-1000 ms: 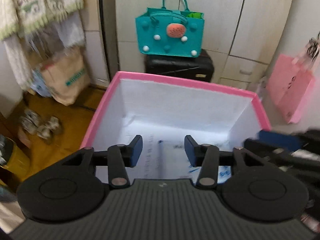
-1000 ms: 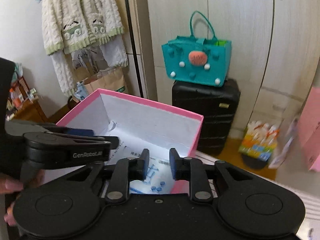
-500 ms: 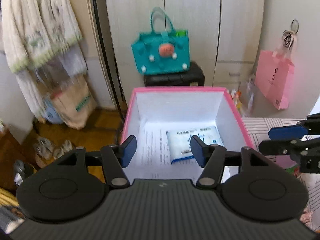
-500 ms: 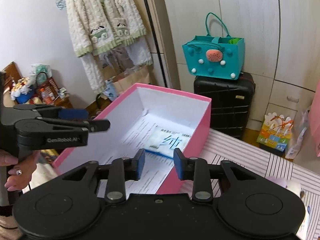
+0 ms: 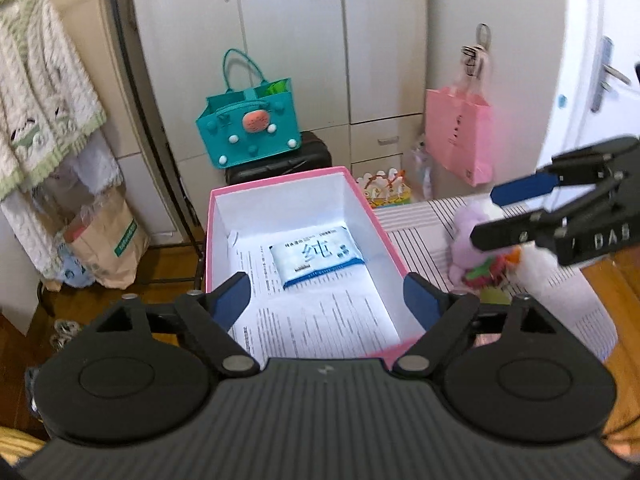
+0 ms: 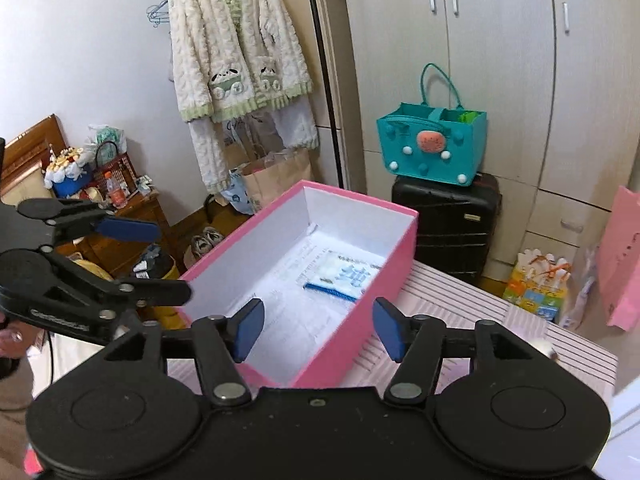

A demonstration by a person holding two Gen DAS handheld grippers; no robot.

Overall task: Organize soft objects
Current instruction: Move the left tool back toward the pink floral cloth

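A pink box (image 5: 376,220) with white inner walls stands on a striped table; it also shows in the right wrist view (image 6: 360,332). A white and blue tissue pack (image 5: 316,256) lies inside it on printed paper, and shows in the right wrist view (image 6: 344,276) too. A purple plush toy (image 5: 476,240) with green and red parts lies on the table right of the box. My left gripper (image 5: 326,300) is open and empty above the box's near end. My right gripper (image 6: 318,330) is open and empty above the box's near right corner; in the left wrist view it (image 5: 508,212) hovers over the plush.
A teal felt bag (image 6: 432,148) sits on a black suitcase (image 6: 448,220) behind the box. A pink paper bag (image 5: 460,136) hangs on the right. A cream cardigan (image 6: 236,64) hangs at the left. Striped table (image 6: 500,320) extends right of the box.
Both grippers have pulled back and up from the box and opened wide. The tissue pack now lies free inside the box. The plush has come into the left wrist view.
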